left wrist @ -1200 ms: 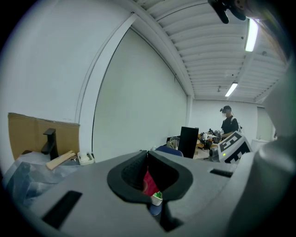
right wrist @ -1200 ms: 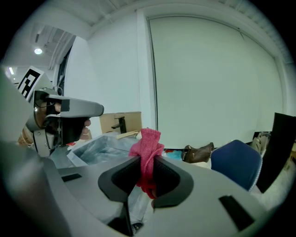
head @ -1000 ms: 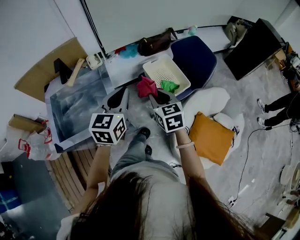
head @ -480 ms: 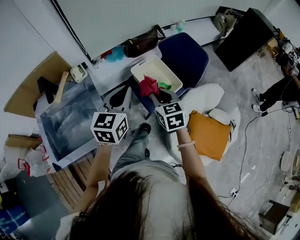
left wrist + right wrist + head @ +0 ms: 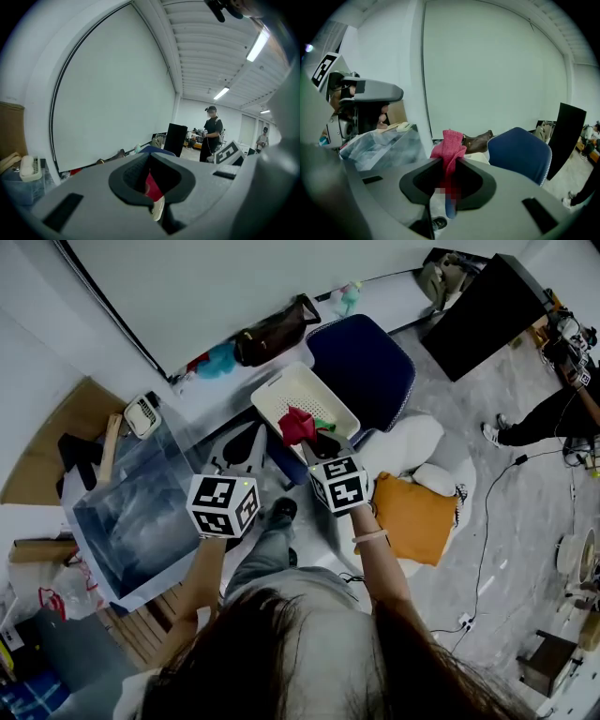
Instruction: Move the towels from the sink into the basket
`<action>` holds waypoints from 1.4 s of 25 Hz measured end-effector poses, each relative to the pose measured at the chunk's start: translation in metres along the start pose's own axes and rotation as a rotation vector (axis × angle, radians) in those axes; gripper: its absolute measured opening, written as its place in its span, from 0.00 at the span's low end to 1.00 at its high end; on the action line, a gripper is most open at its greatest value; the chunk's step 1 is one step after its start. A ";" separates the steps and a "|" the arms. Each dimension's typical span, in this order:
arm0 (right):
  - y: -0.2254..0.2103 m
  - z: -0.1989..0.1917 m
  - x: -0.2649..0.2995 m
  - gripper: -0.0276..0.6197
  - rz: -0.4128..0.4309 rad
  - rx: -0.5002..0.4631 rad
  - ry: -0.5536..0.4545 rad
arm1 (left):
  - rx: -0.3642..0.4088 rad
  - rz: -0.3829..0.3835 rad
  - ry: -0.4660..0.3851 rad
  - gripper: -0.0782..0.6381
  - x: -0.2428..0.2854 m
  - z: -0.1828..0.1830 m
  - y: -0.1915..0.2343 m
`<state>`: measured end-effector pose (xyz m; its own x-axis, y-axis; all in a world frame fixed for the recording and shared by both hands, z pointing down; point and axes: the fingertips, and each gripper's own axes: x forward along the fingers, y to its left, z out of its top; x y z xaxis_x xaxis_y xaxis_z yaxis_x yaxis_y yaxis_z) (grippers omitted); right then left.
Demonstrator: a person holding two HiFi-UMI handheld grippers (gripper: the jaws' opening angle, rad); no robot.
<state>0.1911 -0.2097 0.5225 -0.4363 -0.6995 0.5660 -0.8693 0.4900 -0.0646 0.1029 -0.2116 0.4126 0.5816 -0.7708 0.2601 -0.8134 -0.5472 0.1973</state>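
My right gripper (image 5: 312, 439) is shut on a red towel (image 5: 298, 425), which hangs over the near edge of the white perforated basket (image 5: 291, 390). In the right gripper view the red towel (image 5: 449, 146) sticks up out of the right gripper (image 5: 450, 161). A green towel (image 5: 324, 425) lies inside the basket. My left gripper (image 5: 246, 442) hovers between the sink (image 5: 131, 512) and the basket, shut, with nothing in it. Through the left gripper (image 5: 150, 155) jaws' gap a bit of red towel (image 5: 151, 187) shows beyond.
A blue chair (image 5: 361, 357) stands just behind the basket. An orange cushion (image 5: 412, 519) and a white cushion (image 5: 412, 442) lie to the right. A brown bag (image 5: 275, 332) rests by the wall. A person (image 5: 548, 418) stands at far right.
Both grippers have moved away from the sink toward the basket. The red towel, earlier short of the basket's near side, now hangs over its edge.
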 end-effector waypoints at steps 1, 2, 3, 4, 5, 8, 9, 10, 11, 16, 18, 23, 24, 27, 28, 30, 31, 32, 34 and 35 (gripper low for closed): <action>-0.003 -0.002 0.005 0.19 -0.002 0.001 0.012 | -0.008 -0.004 0.005 0.12 0.006 -0.001 0.003; -0.007 -0.004 0.009 0.19 -0.004 0.003 0.023 | -0.016 -0.008 0.011 0.12 0.013 -0.003 0.006; -0.010 -0.005 0.014 0.19 -0.006 0.005 0.033 | -0.022 -0.013 0.017 0.12 0.019 -0.004 0.008; -0.013 -0.007 0.019 0.19 -0.009 0.008 0.043 | -0.025 -0.019 0.024 0.12 0.025 -0.005 0.010; -0.017 -0.009 0.024 0.19 -0.012 0.009 0.053 | -0.026 -0.025 0.030 0.12 0.031 -0.007 0.011; -0.029 -0.017 0.039 0.19 -0.026 0.011 0.081 | -0.024 -0.046 0.054 0.12 0.050 -0.011 0.014; -0.033 -0.019 0.043 0.19 -0.031 0.012 0.090 | -0.025 -0.053 0.061 0.12 0.056 -0.012 0.014; -0.037 -0.020 0.048 0.19 -0.035 0.013 0.098 | -0.026 -0.058 0.069 0.12 0.063 -0.014 0.015; -0.041 -0.021 0.053 0.19 -0.039 0.013 0.105 | -0.027 -0.063 0.076 0.12 0.070 -0.015 0.017; -0.064 -0.040 0.083 0.19 -0.047 0.015 0.167 | -0.045 -0.084 0.109 0.12 0.103 -0.027 0.023; -0.074 -0.047 0.095 0.19 -0.049 0.019 0.189 | -0.054 -0.089 0.121 0.12 0.116 -0.033 0.026; -0.092 -0.073 0.133 0.19 -0.044 0.037 0.255 | -0.080 -0.092 0.150 0.12 0.148 -0.047 0.037; -0.096 -0.081 0.141 0.19 -0.045 0.037 0.275 | -0.082 -0.091 0.155 0.12 0.154 -0.051 0.039; -0.107 -0.101 0.164 0.19 -0.052 0.038 0.322 | -0.090 -0.092 0.164 0.12 0.171 -0.061 0.047; -0.111 -0.107 0.171 0.19 -0.057 0.041 0.336 | -0.094 -0.096 0.168 0.12 0.176 -0.065 0.049; -0.117 -0.119 0.183 0.19 -0.071 0.049 0.358 | -0.098 -0.104 0.181 0.12 0.184 -0.074 0.053; -0.119 -0.124 0.189 0.19 -0.077 0.052 0.367 | -0.099 -0.106 0.190 0.12 0.187 -0.079 0.055; -0.122 -0.130 0.194 0.19 -0.081 0.056 0.376 | -0.100 -0.109 0.199 0.12 0.190 -0.084 0.056; -0.126 -0.140 0.204 0.20 -0.083 0.065 0.397 | -0.105 -0.112 0.214 0.12 0.197 -0.092 0.058; -0.128 -0.144 0.209 0.20 -0.081 0.072 0.406 | -0.109 -0.114 0.220 0.12 0.201 -0.096 0.059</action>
<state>0.2446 -0.3433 0.7678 -0.2513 -0.4654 0.8487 -0.9175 0.3939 -0.0557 0.1723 -0.3674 0.5670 0.6669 -0.6103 0.4276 -0.7439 -0.5787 0.3343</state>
